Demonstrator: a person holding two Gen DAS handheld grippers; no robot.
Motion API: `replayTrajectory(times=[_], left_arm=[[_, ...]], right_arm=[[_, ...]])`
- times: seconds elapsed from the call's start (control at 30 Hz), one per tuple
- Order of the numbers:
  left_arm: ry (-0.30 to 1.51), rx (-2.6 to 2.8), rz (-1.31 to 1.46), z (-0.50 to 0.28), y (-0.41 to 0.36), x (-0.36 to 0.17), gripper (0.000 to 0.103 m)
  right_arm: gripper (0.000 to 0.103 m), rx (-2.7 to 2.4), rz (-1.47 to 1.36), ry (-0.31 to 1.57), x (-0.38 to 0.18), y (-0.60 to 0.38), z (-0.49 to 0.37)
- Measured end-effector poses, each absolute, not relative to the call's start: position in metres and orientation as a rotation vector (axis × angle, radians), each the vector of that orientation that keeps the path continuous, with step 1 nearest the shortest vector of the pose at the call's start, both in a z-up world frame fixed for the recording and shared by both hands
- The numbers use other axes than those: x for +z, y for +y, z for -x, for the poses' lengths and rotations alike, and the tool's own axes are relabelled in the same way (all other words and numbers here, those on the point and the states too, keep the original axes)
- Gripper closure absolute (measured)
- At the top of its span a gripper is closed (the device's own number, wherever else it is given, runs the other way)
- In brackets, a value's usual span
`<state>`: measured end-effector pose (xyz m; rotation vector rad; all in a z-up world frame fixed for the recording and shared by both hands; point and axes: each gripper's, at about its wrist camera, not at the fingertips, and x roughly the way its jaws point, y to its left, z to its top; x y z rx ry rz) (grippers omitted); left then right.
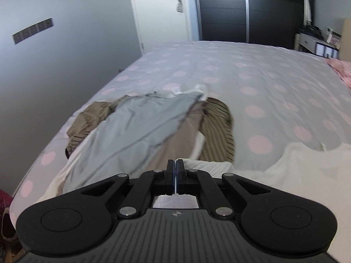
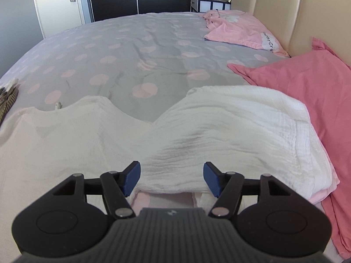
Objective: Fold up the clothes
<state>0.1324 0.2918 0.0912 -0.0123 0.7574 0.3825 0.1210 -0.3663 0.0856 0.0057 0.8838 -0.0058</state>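
Note:
In the left wrist view my left gripper (image 1: 176, 166) is shut, and the near edge of a blurred grey-blue garment (image 1: 136, 127) with a taupe inner side seems pinched in it. That garment stretches away over an olive striped garment (image 1: 217, 127) on the bed. A white cloth (image 1: 296, 175) lies to the right. In the right wrist view my right gripper (image 2: 172, 175) is open, one blue pad on each side of the near fold of a white crinkled cloth (image 2: 230, 127), not pressing it. A pale flat garment (image 2: 65, 135) lies to its left.
The bed has a grey cover with pink dots (image 2: 131, 50). A pink pillow (image 2: 307, 92) and a pale pink pillow (image 2: 237, 30) lie by the cream headboard (image 2: 274, 11). Beyond the bed stand a dark wardrobe (image 1: 241, 11) and a white door (image 1: 158, 11).

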Motion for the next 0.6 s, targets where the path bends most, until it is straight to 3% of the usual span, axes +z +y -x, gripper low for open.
replayTrajectory(times=[0.27,0.5,0.6], left_arm=[[0.918,0.508,-0.004,-0.160,0.339,0.040,0.103],[0.951,0.480,-0.049,-0.159,0.333,0.019,0.102],[0.917,0.470,-0.105,-0.154,0.318,0.026,0.084]], right_arm=[[0.036,-0.029,0.021,0.965,0.057,-0.369,-0.142],[0.037,0.005,0.020,0.989,0.047,-0.362,-0.152],[0.038,0.038,0.018,0.981,0.050,-0.356,-0.149]])
